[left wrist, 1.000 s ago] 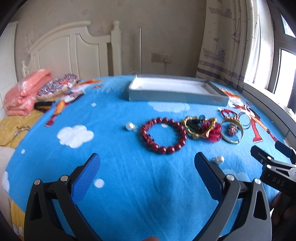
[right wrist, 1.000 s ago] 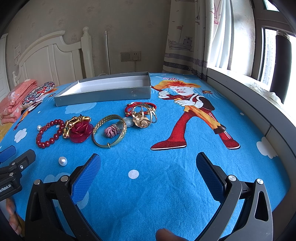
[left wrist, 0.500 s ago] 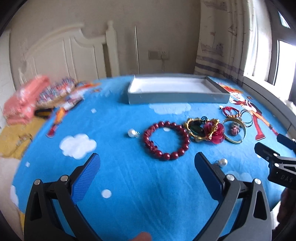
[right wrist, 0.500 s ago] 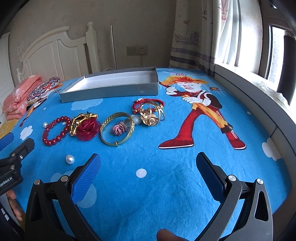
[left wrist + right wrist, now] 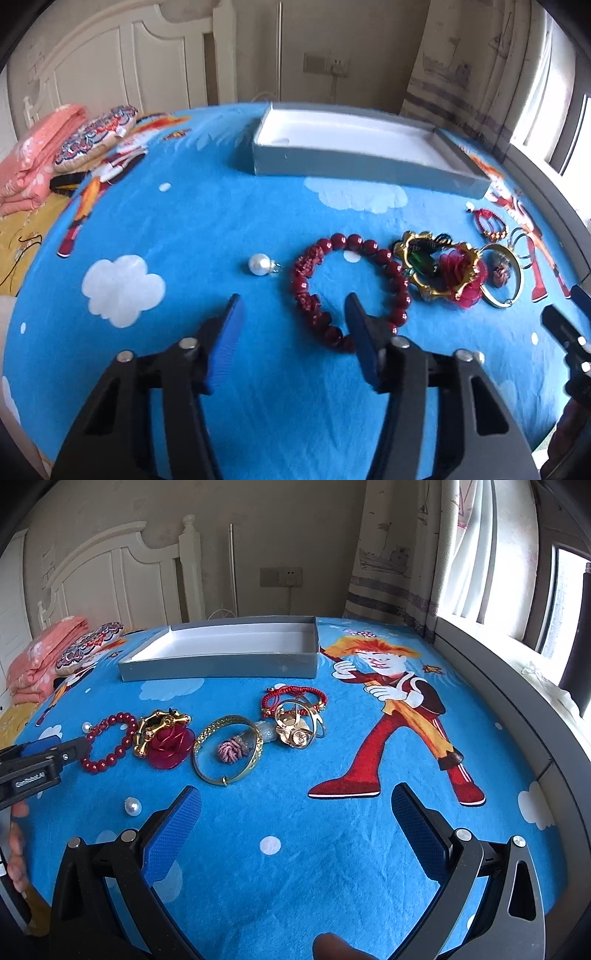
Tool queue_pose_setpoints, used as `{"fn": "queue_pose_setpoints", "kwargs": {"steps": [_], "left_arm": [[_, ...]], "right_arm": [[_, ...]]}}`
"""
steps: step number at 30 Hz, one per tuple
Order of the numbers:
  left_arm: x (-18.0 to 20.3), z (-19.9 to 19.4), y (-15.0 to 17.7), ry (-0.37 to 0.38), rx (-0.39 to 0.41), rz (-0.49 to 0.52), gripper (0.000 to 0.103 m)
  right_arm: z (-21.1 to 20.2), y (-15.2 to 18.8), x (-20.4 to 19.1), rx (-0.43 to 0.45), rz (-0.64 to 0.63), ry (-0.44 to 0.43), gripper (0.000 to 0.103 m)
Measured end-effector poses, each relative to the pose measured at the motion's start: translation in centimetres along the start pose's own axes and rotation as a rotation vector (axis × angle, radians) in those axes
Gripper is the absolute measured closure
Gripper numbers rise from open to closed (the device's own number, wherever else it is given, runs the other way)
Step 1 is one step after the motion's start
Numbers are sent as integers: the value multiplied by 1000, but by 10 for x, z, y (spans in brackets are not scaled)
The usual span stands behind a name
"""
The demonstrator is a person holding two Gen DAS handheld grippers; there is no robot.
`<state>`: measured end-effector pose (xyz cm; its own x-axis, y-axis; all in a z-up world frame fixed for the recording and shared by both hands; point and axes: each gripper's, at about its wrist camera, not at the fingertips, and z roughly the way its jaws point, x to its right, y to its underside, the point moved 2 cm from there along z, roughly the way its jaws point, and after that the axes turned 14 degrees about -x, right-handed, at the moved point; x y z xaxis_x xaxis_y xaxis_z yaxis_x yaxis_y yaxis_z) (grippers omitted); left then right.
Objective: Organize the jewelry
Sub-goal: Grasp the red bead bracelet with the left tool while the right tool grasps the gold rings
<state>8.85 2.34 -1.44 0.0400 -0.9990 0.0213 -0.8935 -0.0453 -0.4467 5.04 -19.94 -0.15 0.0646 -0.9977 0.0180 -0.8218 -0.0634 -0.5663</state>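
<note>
A dark red bead bracelet point(image 5: 306, 291) lies on the blue bedsheet. My left gripper point(image 5: 295, 310) hovers right at it with its jaws closing. The bracelet's left arc shows between the blue pads, which do not press on it, and the right finger point(image 5: 362, 332) covers its near right beads. A pearl point(image 5: 258, 264) rests just left of the bracelet. My right gripper point(image 5: 295, 805) stands open over bare sheet, with nothing between its fingers. Ahead of it lie a gold bangle point(image 5: 229, 753), a gold frame with a red rose point(image 5: 166, 738), gold rings point(image 5: 295, 731) and a red string bracelet point(image 5: 295, 694).
A shallow grey box point(image 5: 354, 166) with a white inside sits behind the jewelry, open and holding nothing. A second pearl point(image 5: 132, 806) lies near my right gripper's left finger. Folded pink bedding point(image 5: 33, 158) and a patterned cushion are at the far left by the headboard. A window ledge runs along the right.
My left gripper has moved forward and tipped down towards the bead bracelet, and its jaws have narrowed from wide open to about half. The right gripper has barely shifted.
</note>
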Motion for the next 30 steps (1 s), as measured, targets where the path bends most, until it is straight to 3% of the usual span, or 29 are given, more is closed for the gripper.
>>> {"fn": "queue_pose_setpoints", "kwargs": {"steps": [3, 5, 7, 17, 24, 30], "left_arm": [[5, 3, -4, -23, 2, 20, 63], [9, 3, -5, -24, 5, 34, 86], [12, 3, -4, -23, 9, 45, 91], [7, 3, -3, 37, 23, 32, 92], [2, 2, -6, 55, 34, 17, 92], [2, -5, -9, 70, 59, 18, 92]], "right_arm": [[1, -4, 8, -5, 12, -9, 7], [3, -8, 12, -15, 17, -14, 7], [6, -14, 18, -22, 20, -11, 7], [22, -39, 30, -57, 38, -64, 7], [31, -55, 31, -68, 12, -60, 27], [42, -60, 27, -95, -13, -69, 37]]}}
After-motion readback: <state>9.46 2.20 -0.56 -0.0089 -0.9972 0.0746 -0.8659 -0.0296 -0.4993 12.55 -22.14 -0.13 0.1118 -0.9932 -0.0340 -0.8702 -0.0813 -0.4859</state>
